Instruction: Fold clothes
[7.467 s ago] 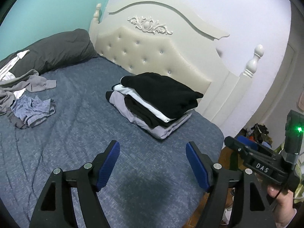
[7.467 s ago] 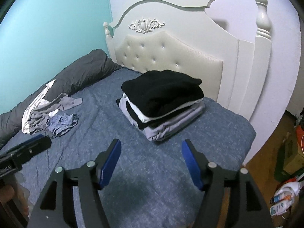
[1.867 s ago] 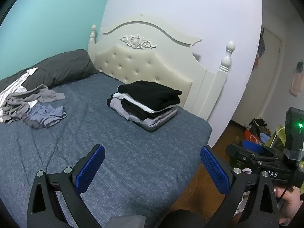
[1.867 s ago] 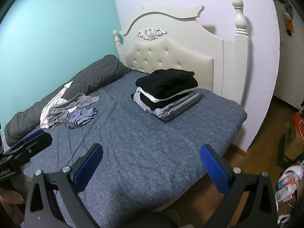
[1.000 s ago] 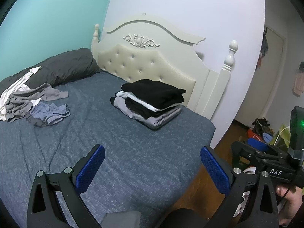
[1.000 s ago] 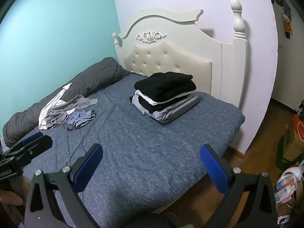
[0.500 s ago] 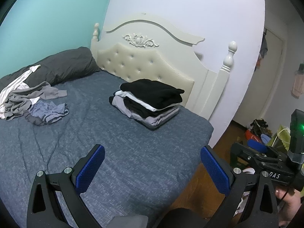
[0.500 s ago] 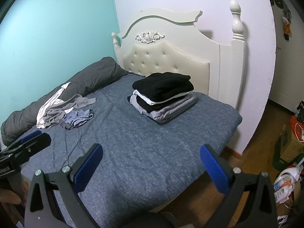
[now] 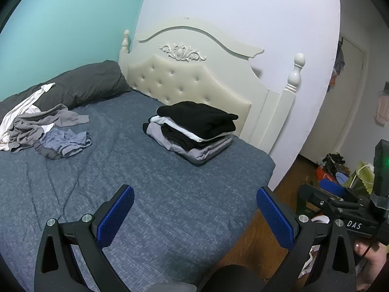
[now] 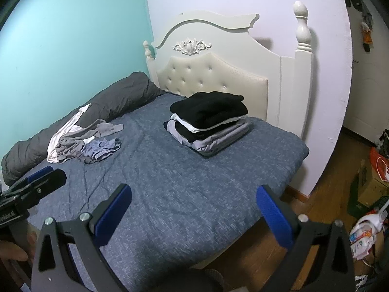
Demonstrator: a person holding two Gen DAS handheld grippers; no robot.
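Note:
A stack of folded clothes [image 9: 194, 129] [image 10: 210, 121], black on top over white, black and grey layers, rests on the blue bed near the headboard. A loose heap of unfolded clothes [image 9: 46, 131] [image 10: 83, 141], grey, white and blue, lies at the bed's left by a dark pillow. My left gripper [image 9: 194, 209] hangs open and empty over the bed's near corner. My right gripper [image 10: 193, 206] is also open and empty, held back from the bed's front edge. Each gripper shows at the edge of the other's view.
The blue bedspread [image 10: 184, 182] spreads wide between the heap and the stack. A cream headboard [image 9: 192, 77] with posts backs the bed. Wooden floor to the right holds boxes, bags and bottles [image 10: 367, 228]. A dark grey pillow roll [image 10: 116, 97] lines the teal wall.
Over the last seconds both grippers pulled back from the folded stack and their jaws opened wider. In the last half second the views barely shift.

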